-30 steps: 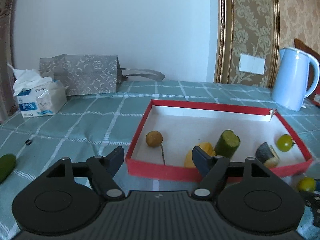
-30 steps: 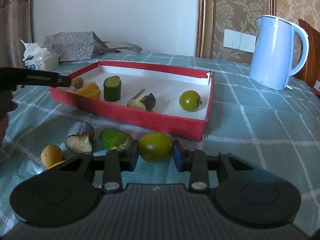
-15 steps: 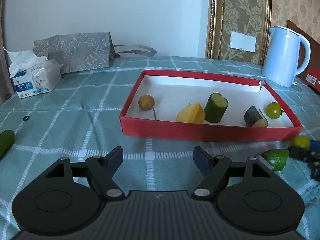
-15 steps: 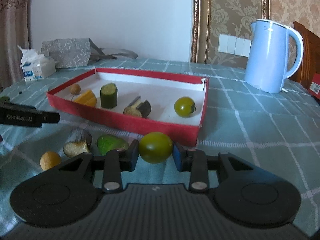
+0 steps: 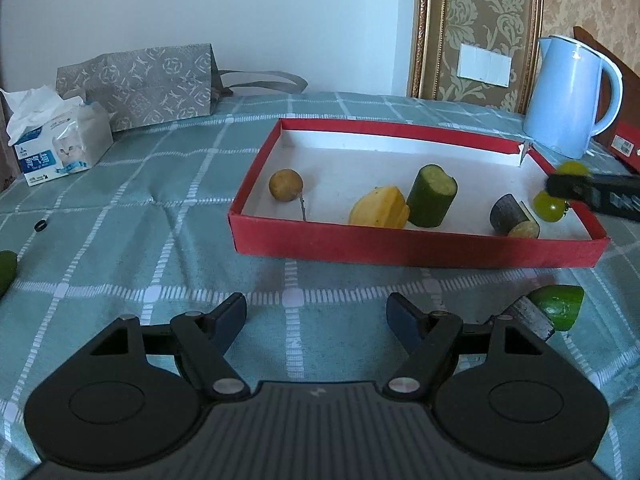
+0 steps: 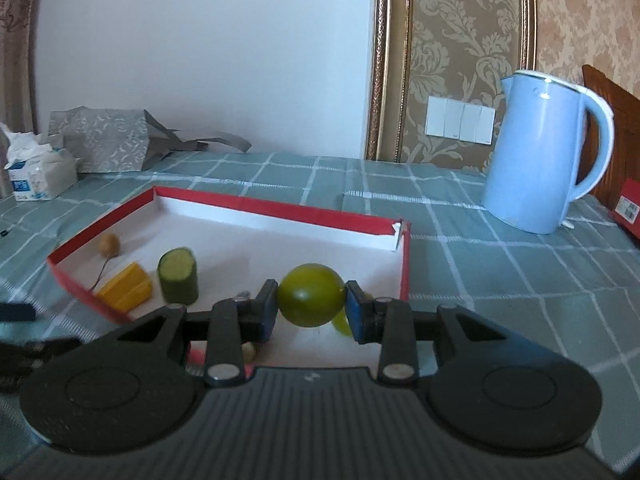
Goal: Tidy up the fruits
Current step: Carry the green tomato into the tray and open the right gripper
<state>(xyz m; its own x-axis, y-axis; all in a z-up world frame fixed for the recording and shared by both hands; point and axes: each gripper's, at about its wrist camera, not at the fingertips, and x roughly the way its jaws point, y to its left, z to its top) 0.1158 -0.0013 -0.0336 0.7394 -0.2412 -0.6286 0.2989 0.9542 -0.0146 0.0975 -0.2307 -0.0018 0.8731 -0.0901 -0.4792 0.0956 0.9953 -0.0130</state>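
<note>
My right gripper (image 6: pixel 311 304) is shut on a green tomato (image 6: pixel 311 299) and holds it above the right end of the red box (image 6: pixel 276 209). It shows at the far right of the left wrist view (image 5: pixel 568 184). The box (image 5: pixel 400 247) holds a brown round fruit (image 5: pixel 285 185), a yellow piece (image 5: pixel 380 212), a cucumber chunk (image 5: pixel 432 195), an eggplant piece (image 5: pixel 514 217) and another green tomato (image 5: pixel 551 207). My left gripper (image 5: pixel 316 318) is open and empty over the cloth in front of the box.
A green piece (image 5: pixel 560 305) and a grey eggplant piece (image 5: pixel 532 318) lie on the cloth right of my left gripper. A blue kettle (image 6: pixel 544 160), a tissue pack (image 5: pixel 60 148), a grey paper bag (image 5: pixel 140 84) and a green piece at the left edge (image 5: pixel 7 270) stand around.
My right gripper has lifted the green tomato off the cloth and carried it forward over the box. My left gripper has drawn back from the box, still open.
</note>
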